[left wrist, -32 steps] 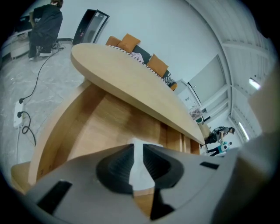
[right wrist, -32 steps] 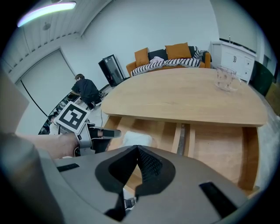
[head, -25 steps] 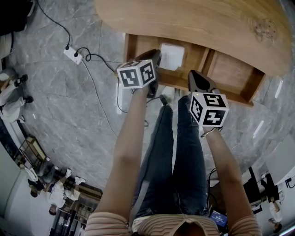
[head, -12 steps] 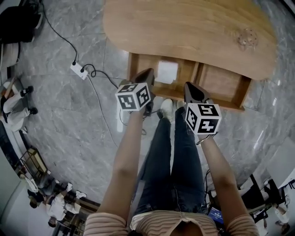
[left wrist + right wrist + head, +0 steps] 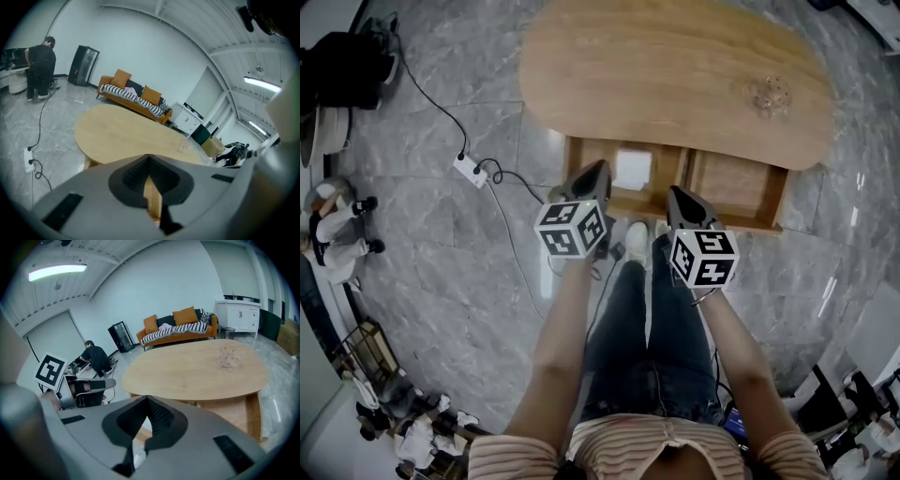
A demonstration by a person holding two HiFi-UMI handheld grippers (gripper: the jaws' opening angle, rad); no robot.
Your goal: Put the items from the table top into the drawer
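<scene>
White item point(image 5: 633, 169) sits in the left compartment of the drawer point(image 5: 736, 183), so I'd call that drop done. Left gripper point(image 5: 600, 167): fingers point(image 5: 140, 173) pressed together, nothing between. Right gripper point(image 5: 675, 190): fingers point(image 5: 161, 420) meeting at the tips, empty too. Both hang by the drawer's front edge. One clear glass piece point(image 5: 772, 94) is left on the worktop point(image 5: 675, 75), far right, well apart from both. Next, I reckon: right gripper out, fingers spread, down around the glass, gently. Against a second ago, both grippers have lifted back from the drawer; the white item hasn't budged.
</scene>
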